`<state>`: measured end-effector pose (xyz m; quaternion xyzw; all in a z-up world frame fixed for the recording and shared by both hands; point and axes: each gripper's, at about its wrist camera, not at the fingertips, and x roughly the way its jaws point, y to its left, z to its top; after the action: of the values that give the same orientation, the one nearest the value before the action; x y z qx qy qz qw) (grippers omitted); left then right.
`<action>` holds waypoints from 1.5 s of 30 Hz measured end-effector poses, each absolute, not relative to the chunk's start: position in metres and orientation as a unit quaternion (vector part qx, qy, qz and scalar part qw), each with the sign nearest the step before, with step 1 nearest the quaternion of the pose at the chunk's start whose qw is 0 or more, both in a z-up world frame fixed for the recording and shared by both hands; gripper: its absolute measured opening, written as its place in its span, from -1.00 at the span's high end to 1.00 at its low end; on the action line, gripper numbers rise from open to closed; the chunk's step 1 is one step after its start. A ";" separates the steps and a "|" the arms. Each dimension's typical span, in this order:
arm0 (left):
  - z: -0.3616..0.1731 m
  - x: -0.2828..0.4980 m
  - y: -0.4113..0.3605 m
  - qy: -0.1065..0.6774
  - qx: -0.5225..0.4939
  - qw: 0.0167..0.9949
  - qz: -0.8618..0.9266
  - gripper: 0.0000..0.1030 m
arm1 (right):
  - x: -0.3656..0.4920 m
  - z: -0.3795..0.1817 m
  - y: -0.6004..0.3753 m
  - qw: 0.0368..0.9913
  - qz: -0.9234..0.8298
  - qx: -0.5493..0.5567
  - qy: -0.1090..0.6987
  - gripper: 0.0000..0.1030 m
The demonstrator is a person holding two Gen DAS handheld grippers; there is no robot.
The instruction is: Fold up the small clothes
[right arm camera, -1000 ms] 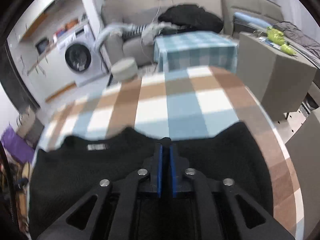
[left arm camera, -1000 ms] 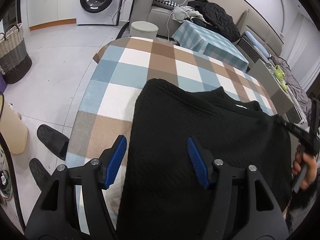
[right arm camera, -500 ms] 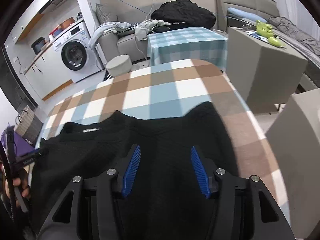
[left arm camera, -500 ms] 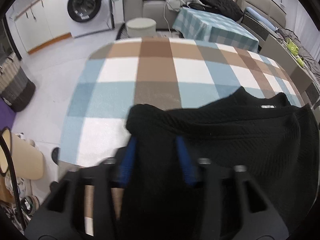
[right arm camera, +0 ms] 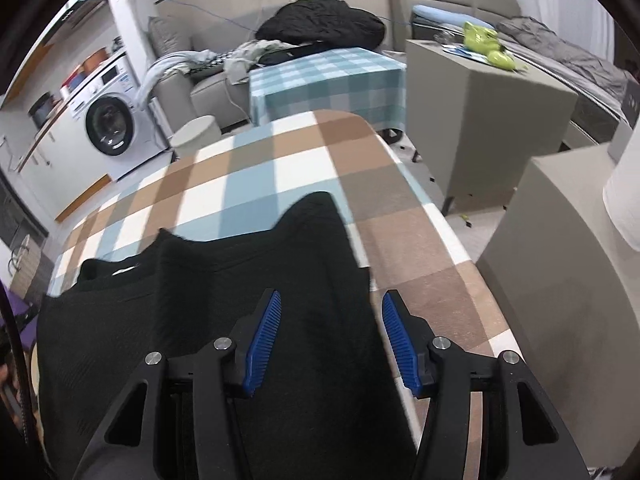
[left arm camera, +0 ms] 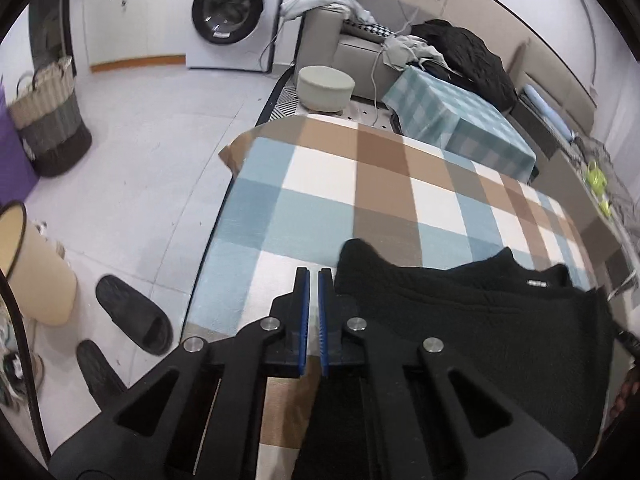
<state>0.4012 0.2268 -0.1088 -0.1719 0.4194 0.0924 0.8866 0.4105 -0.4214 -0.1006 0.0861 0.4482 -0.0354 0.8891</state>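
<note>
A black knit garment [left arm camera: 472, 320] lies on the checked table [left arm camera: 360, 184], with a white neck label facing up. In the left wrist view my left gripper [left arm camera: 313, 280] is shut, pads almost touching, nothing visible between them. It sits just left of the garment's left edge, over the tablecloth. In the right wrist view the garment [right arm camera: 224, 320] fills the lower middle. My right gripper [right arm camera: 330, 312] is open and empty, above the garment's right edge. One blue pad is over the cloth, the other over the table [right arm camera: 420, 248].
Left of the table lie black slippers [left arm camera: 132, 316], a beige bin [left arm camera: 32, 268] and a woven basket [left arm camera: 48, 120]. Behind stand a round stool [left arm camera: 326, 84], a washing machine [left arm camera: 228, 8] and a checked side table [right arm camera: 324, 76]. Grey cabinets [right arm camera: 480, 120] stand right of the table.
My left gripper has shut and shifted left off the garment to its edge. My right gripper opened, released the garment and moved toward its right edge.
</note>
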 end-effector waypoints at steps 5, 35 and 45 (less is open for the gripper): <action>-0.111 0.399 0.216 0.442 -0.177 0.877 0.057 0.58 | 0.429 -0.116 -0.430 0.879 -0.051 0.122 0.459 -0.07; -0.113 0.379 0.221 0.411 -0.199 0.887 0.064 0.90 | 0.421 -0.090 -0.444 0.908 -0.005 0.174 0.382 0.79; -0.096 0.332 0.201 0.427 -0.163 0.887 0.067 -0.01 | 0.387 -0.090 -0.445 0.889 0.029 0.184 0.418 -0.07</action>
<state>0.3325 0.2010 -0.0956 -0.1634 0.4274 0.0668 0.8866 0.3874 -0.4453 -0.0897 0.1841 0.4183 0.0289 0.8890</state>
